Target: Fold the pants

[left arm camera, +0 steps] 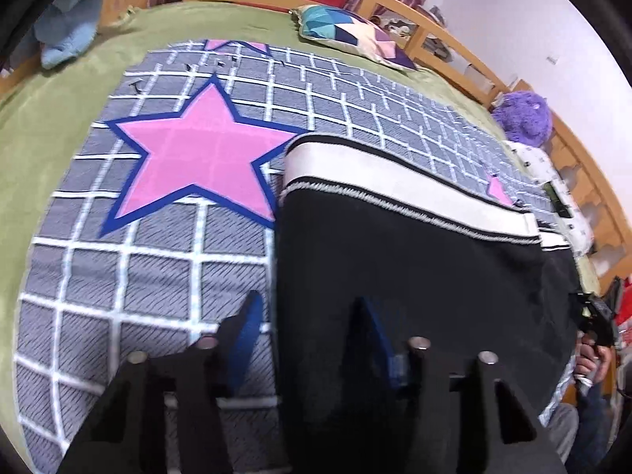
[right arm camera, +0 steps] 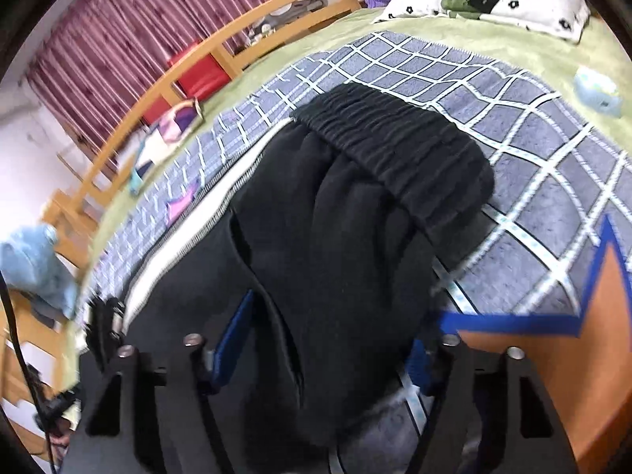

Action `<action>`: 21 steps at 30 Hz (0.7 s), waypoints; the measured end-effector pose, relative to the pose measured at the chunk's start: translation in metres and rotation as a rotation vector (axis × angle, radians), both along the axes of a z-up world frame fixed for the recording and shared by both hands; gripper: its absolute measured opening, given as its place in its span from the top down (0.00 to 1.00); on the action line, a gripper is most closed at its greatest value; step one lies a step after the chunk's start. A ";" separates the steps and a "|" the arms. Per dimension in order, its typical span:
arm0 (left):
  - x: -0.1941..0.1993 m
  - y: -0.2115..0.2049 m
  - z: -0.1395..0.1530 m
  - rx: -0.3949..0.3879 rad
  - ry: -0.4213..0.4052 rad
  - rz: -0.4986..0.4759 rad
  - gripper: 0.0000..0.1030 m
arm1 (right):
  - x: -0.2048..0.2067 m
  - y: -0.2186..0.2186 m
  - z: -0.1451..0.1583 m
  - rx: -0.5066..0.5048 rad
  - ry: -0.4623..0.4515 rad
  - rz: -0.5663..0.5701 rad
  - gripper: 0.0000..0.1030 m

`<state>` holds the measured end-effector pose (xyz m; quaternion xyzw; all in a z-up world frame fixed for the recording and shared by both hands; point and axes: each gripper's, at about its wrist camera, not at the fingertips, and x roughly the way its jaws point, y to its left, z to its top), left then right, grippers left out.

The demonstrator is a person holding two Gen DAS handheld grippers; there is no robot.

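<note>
Black pants (left arm camera: 395, 260) with a white side stripe (left arm camera: 395, 181) lie flat on a grey checked rug (left arm camera: 158, 276) on the bed. My left gripper (left arm camera: 312, 335) hangs over their near left edge. Its left finger is over the rug and its right finger over the black cloth; the jaws stand apart and do not pinch. In the right wrist view the pants (right arm camera: 335, 237) bunch up toward the elastic waistband (right arm camera: 395, 158). My right gripper (right arm camera: 328, 343) straddles that bunch, blue pads on either side and not clearly pressing. It shows at the left wrist view's right edge as the right gripper (left arm camera: 596, 316), held by a hand (left arm camera: 592, 359).
The rug carries a pink star (left arm camera: 197, 158) and lies on a green bedcover (left arm camera: 39, 150). A patchwork cushion (left arm camera: 351, 33), a purple plush (left arm camera: 521, 114), a white flowered pillow (right arm camera: 486, 0) and a blue plush (right arm camera: 39, 260) sit around the edges. A wooden bed rail (right arm camera: 166, 83) borders the far side.
</note>
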<state>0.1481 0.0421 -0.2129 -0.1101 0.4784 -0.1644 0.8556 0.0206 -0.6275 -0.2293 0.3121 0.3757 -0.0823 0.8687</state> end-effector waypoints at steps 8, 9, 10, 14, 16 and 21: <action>0.031 -0.012 -0.011 -0.110 0.066 -0.032 0.61 | 0.018 -0.015 -0.011 0.149 -0.061 -0.025 0.50; 0.033 -0.012 -0.011 -0.123 0.072 -0.023 0.66 | 0.022 -0.013 -0.009 0.125 -0.042 -0.033 0.58; 0.035 -0.012 -0.010 -0.127 0.078 -0.015 0.72 | 0.023 -0.012 -0.007 0.110 -0.030 -0.039 0.62; 0.026 -0.015 0.019 -0.140 0.029 -0.024 0.88 | 0.018 0.006 0.030 0.023 -0.052 -0.043 0.82; 0.024 -0.018 0.039 -0.161 -0.008 -0.031 0.88 | 0.017 0.024 0.057 -0.045 -0.095 -0.028 0.83; 0.023 -0.015 0.083 -0.188 -0.082 -0.065 0.88 | 0.023 0.067 0.116 -0.146 -0.174 0.007 0.84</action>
